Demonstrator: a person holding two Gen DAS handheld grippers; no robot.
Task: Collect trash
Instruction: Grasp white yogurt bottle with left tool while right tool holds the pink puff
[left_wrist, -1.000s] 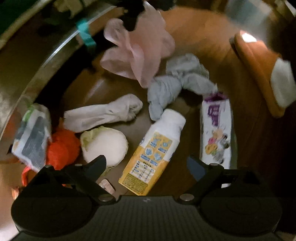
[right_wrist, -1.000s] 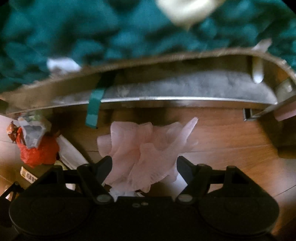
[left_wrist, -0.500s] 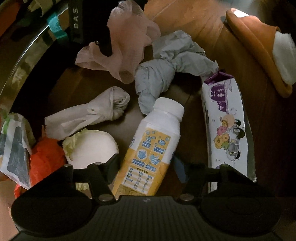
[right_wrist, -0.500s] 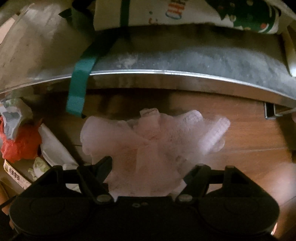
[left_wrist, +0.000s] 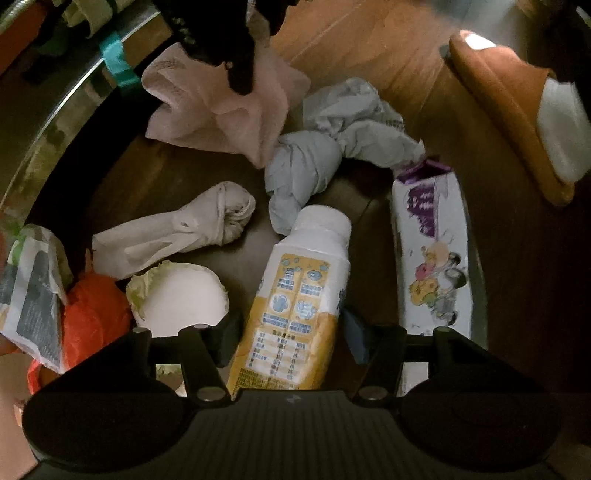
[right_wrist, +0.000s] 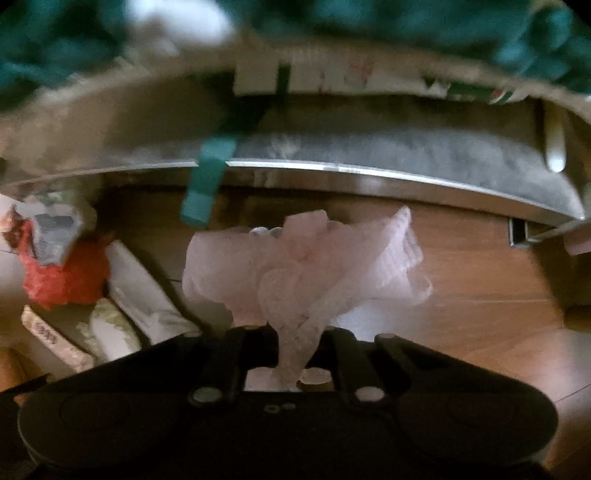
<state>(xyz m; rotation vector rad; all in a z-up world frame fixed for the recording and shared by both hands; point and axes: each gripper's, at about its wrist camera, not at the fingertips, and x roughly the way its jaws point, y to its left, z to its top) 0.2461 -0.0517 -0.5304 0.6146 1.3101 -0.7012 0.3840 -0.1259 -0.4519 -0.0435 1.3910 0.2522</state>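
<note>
Both claws closed since a second ago: left claw (left_wrist: 286, 334) pinching yellow bottle (left_wrist: 295, 314), right claw (right_wrist: 297, 347) pinching pink tissue (right_wrist: 303, 266).

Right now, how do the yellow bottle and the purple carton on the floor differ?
The yellow bottle is rounded with a white cap; the purple carton is flat-sided with cartoon print. The left gripper has just been closing around the bottle; the carton lies free beside it. Both lie on their sides on the wooden floor.

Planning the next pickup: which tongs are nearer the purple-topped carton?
Left. The left tongs straddle the yellow bottle, right beside the purple-topped carton. The right tongs pinch the pink tissue beyond the other litter.
</note>
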